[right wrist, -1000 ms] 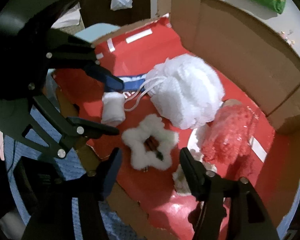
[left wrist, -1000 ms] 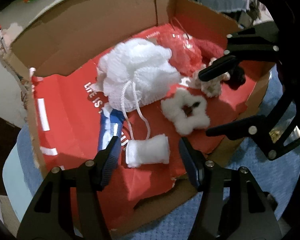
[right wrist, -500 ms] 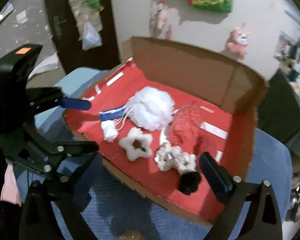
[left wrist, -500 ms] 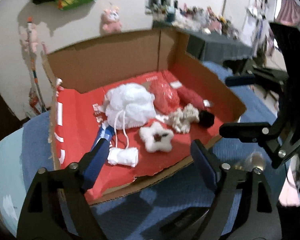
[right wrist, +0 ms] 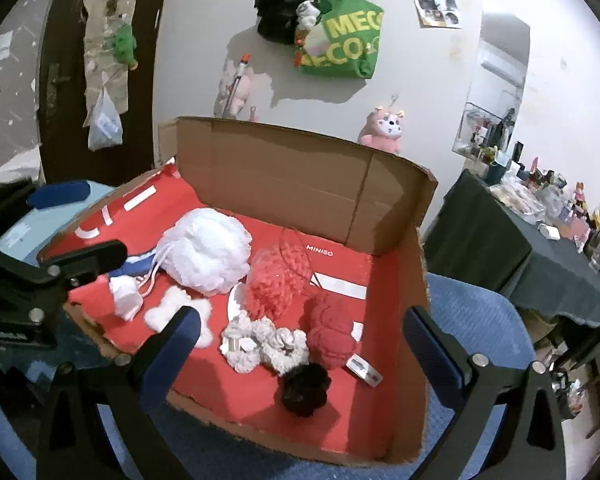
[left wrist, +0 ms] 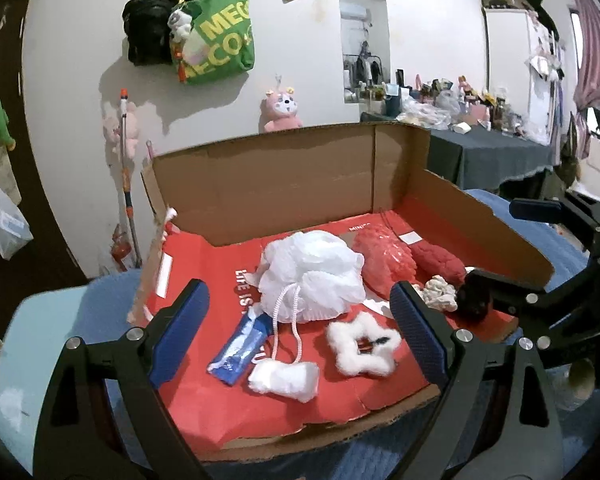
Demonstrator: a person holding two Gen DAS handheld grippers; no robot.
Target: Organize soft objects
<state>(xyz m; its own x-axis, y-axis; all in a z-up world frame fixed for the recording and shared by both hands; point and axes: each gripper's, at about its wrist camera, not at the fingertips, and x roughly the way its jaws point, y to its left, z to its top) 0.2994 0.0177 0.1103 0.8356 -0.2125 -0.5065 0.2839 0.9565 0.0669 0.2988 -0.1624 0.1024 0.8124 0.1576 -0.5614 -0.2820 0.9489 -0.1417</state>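
Observation:
A cardboard box (left wrist: 284, 176) with a red lining holds the soft things. In it lie a white mesh bath pouf (left wrist: 312, 272) with a cord, a red mesh pouf (left wrist: 384, 260), a red knitted piece (left wrist: 436, 260), a cream scrunchie (right wrist: 268, 344), a black scrunchie (right wrist: 304, 392), a white star-shaped fluffy ring (left wrist: 364, 344), a small white roll (left wrist: 284, 376) and a blue packet (left wrist: 240, 348). My left gripper (left wrist: 300, 336) is open and empty, in front of the box. My right gripper (right wrist: 300, 352) is open and empty, back from the box's near edge.
The box (right wrist: 300, 184) sits on a blue cloth (right wrist: 472, 320). A green bag (left wrist: 216, 40) and pink plush toys (left wrist: 282, 110) hang on the wall behind. A dark-clothed table (right wrist: 540, 248) with clutter stands at the right.
Both grippers have pulled back and up out of the box, opening wider. The objects in the box have stayed where they were.

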